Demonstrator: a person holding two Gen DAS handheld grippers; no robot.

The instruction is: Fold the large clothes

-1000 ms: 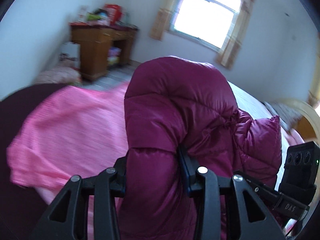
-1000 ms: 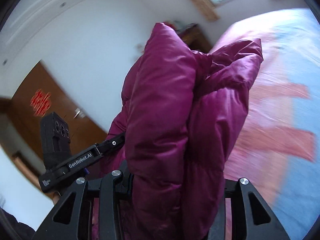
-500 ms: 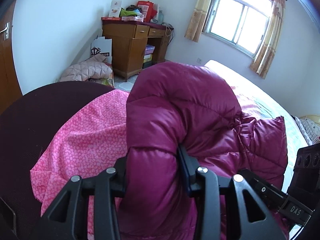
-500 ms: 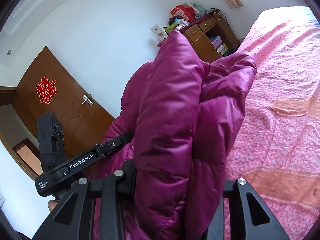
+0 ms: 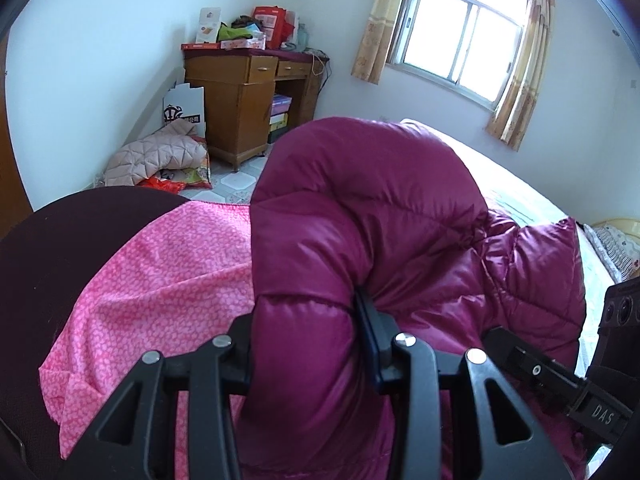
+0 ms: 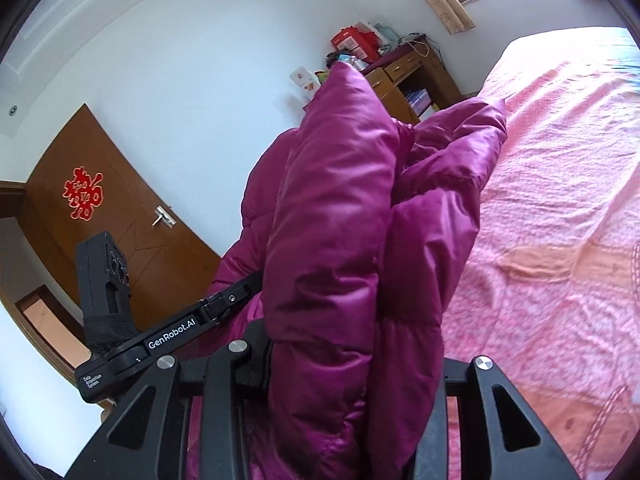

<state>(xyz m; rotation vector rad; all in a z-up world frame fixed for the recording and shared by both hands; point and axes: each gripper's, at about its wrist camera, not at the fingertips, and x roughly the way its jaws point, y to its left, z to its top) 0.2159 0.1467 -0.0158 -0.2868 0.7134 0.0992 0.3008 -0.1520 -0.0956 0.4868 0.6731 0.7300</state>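
left gripper [image 5: 306,344]: clamped on a puffy fold of the jacket [image 5: 360,216]
right gripper [image 6: 352,364]: clamped on a thick bunch of the same jacket
jacket: held up between both, above the pink bedspread [image 6: 560,200]

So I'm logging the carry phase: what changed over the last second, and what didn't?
Both views swung across the room and sharpened: the desk now sits fuller in the left view, the door in the right. The left hand-held gripper and right hand-held gripper stay clamped on the magenta puffer jacket, nothing released. The jacket's bunched shape looks unchanged.
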